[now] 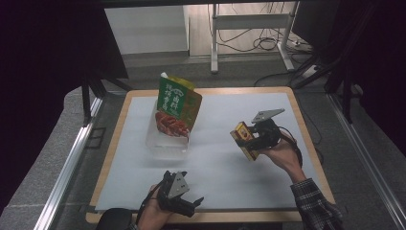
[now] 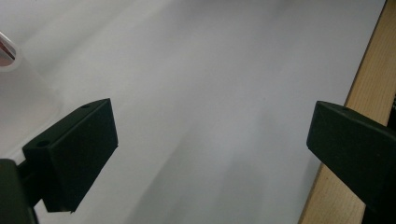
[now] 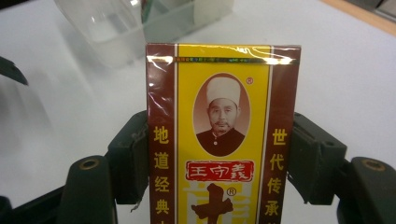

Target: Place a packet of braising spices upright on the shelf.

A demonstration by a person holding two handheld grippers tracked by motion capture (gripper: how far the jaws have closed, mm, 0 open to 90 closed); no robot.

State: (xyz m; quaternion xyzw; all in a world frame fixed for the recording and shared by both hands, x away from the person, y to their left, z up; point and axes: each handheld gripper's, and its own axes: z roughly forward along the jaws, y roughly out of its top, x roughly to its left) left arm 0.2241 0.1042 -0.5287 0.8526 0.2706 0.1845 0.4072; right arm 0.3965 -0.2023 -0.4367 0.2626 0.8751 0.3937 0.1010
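My right gripper (image 1: 250,139) is shut on a yellow and maroon spice box (image 1: 244,140) and holds it above the white mat, right of centre. In the right gripper view the box (image 3: 223,135) stands upright between the two pads, its printed front toward the camera. A clear plastic bin (image 1: 166,142) sits left of centre with a green and red food pouch (image 1: 176,106) standing in it. My left gripper (image 1: 191,205) rests low near the front edge of the table, its jaws wide apart with nothing between them (image 2: 210,149).
The white mat (image 1: 215,167) covers a wooden tabletop (image 1: 119,124) whose edge shows along the sides. A metal rail (image 1: 67,167) runs along the left. Table legs and cables (image 1: 268,38) lie on the floor behind.
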